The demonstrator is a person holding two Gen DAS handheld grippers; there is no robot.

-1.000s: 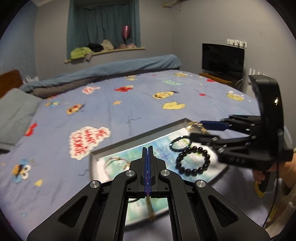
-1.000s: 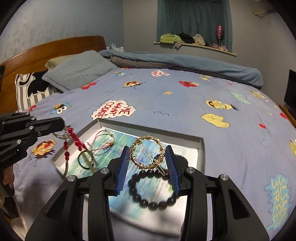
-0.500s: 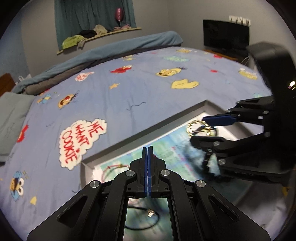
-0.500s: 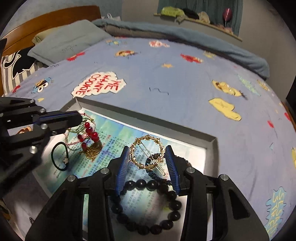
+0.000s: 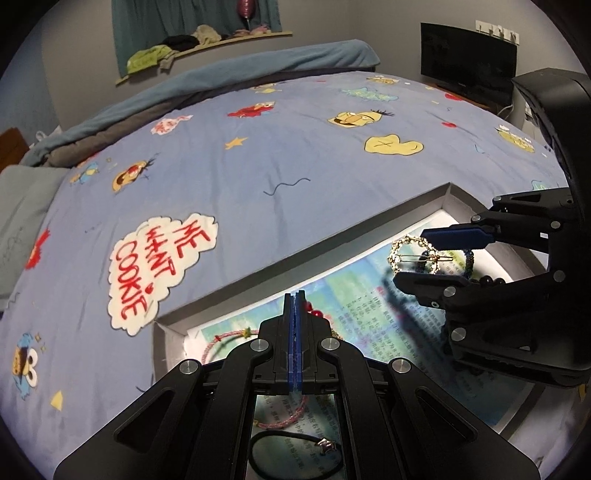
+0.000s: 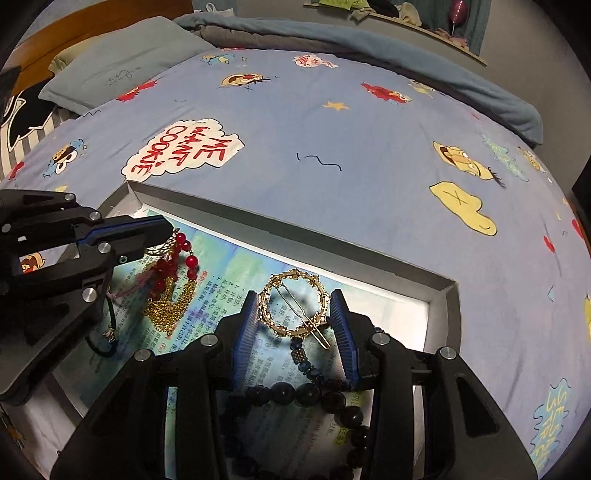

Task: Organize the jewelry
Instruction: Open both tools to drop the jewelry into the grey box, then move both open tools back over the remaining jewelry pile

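A grey tray (image 6: 325,242) lined with printed paper lies on the bed. My right gripper (image 6: 295,314) is shut on a gold ring-shaped hair clip (image 6: 293,308), held low over the tray's right part; the clip also shows in the left wrist view (image 5: 415,254). My left gripper (image 5: 294,317) is shut on a red-bead and gold-chain necklace (image 6: 173,280), whose chain piles on the paper at the tray's left. A dark bead bracelet (image 6: 306,397) and a blue beaded bracelet (image 6: 299,356) lie under the right gripper. A pink cord bracelet (image 5: 284,417) and a black hair tie (image 5: 295,454) lie under the left gripper.
The blue cartoon bedsheet (image 5: 258,155) surrounds the tray (image 5: 332,243). A grey pillow (image 6: 122,62) and wooden headboard (image 6: 74,33) are at the far left in the right wrist view. A rolled blanket (image 5: 221,85) and a TV (image 5: 467,59) stand beyond the bed.
Both grippers have dropped closer to the tray. The necklace's chain now rests piled on the paper. The gold clip stays gripped, lower over the tray's right part.
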